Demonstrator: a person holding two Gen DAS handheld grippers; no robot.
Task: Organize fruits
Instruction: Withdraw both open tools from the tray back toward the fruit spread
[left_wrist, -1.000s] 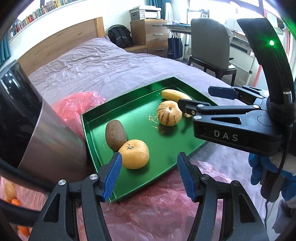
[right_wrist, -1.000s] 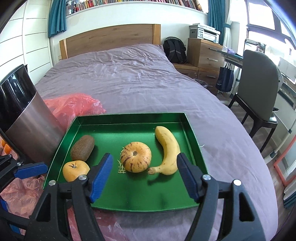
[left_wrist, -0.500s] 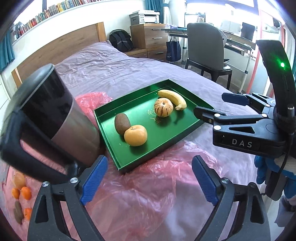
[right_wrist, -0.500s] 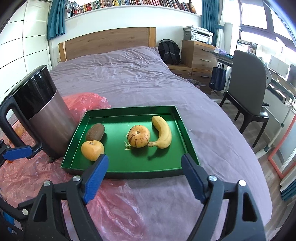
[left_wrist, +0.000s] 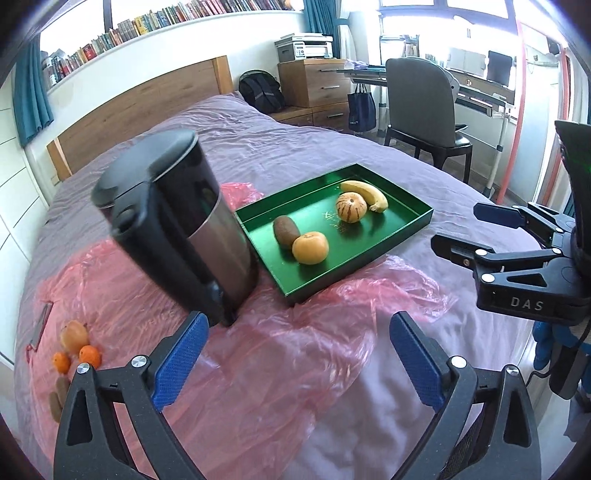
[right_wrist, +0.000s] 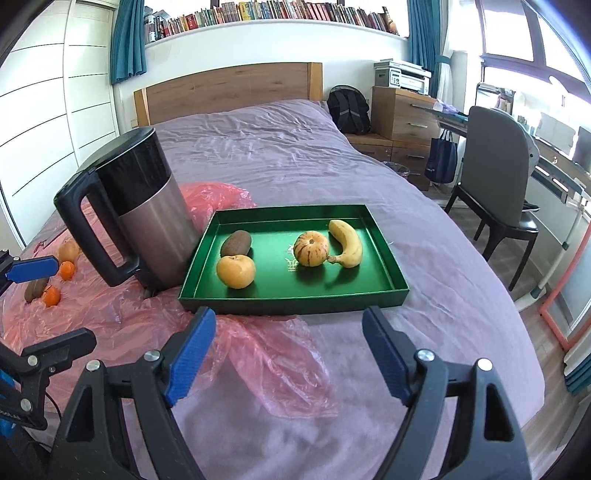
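A green tray (left_wrist: 413, 229) (right_wrist: 388, 273) lies on the purple bed and holds a brown kiwi (left_wrist: 286, 229) (right_wrist: 236, 242), an orange persimmon (left_wrist: 310, 247) (right_wrist: 235, 271), a striped round fruit (left_wrist: 351, 208) (right_wrist: 311, 248) and a banana (left_wrist: 365, 194) (right_wrist: 346, 242). More small oranges (left_wrist: 79, 356) (right_wrist: 59, 284) and kiwis (right_wrist: 35, 288) lie on the red plastic at far left. My left gripper (left_wrist: 295, 365) is open and empty, back from the tray. My right gripper (right_wrist: 288, 350) is open and empty, in front of the tray; it also shows in the left wrist view (left_wrist: 476, 236).
A tall steel and black kettle (left_wrist: 184, 229) (right_wrist: 140, 210) stands just left of the tray. Crumpled red plastic sheet (left_wrist: 258, 362) (right_wrist: 258, 350) covers the near bed. A chair (right_wrist: 495, 177), desk and drawers stand to the right of the bed.
Both grippers have pulled back and up from the tray, still open and empty. The fruits in the tray have not moved. The kettle and loose fruits at left have come into view.
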